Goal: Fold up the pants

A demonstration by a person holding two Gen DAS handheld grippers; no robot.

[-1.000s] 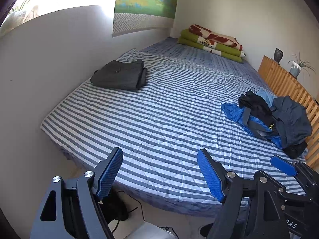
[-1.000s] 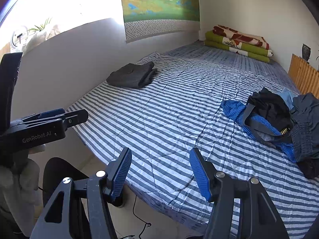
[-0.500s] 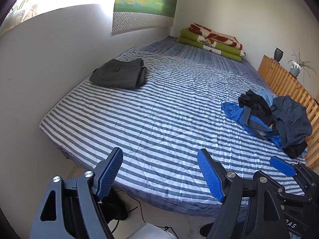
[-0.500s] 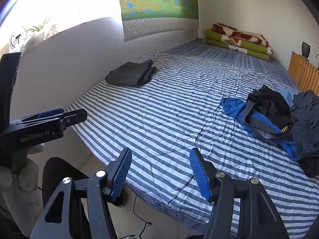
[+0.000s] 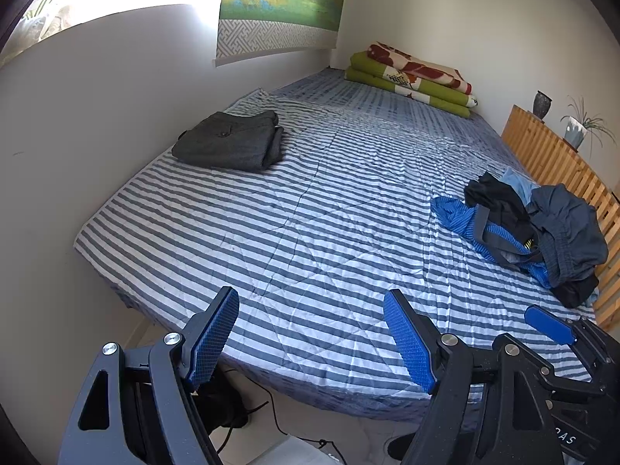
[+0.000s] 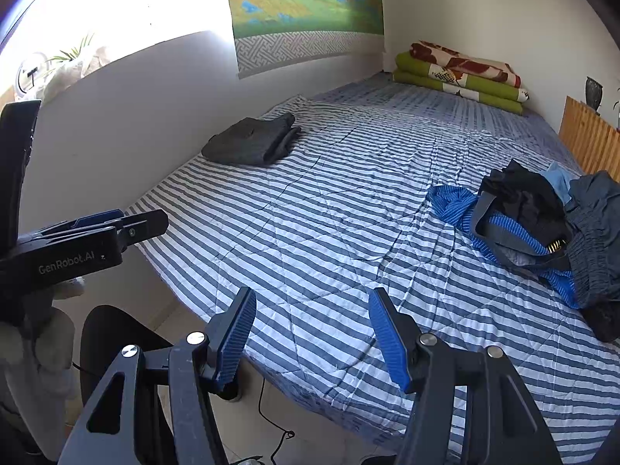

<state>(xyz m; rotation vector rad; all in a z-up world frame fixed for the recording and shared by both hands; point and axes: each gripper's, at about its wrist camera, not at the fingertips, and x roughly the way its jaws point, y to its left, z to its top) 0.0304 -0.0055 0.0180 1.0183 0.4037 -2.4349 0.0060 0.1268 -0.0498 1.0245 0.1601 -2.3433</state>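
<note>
A folded dark grey pair of pants (image 5: pixel 230 143) (image 6: pixel 252 142) lies at the far left of the striped bed (image 5: pixel 310 213) (image 6: pixel 329 232), by the wall. At the right edge sits a heap of unfolded clothes (image 5: pixel 542 228) (image 6: pixel 542 224): blue striped, black and dark grey-blue pieces. My left gripper (image 5: pixel 310 333) hangs open over the bed's near edge, empty. My right gripper (image 6: pixel 312 333) is open too, empty, a little right of the left one. Both are well short of the heap.
Folded green and red blankets (image 5: pixel 410 77) lie at the bed's far end. A wooden slatted rail (image 5: pixel 562 166) runs along the right side, with a vase and a plant behind it. Cables (image 5: pixel 271 418) and a dark object lie on the floor below the near edge.
Both views have shifted slightly; the bed sits a touch lower and farther in frame. Both grippers stay open and empty.
</note>
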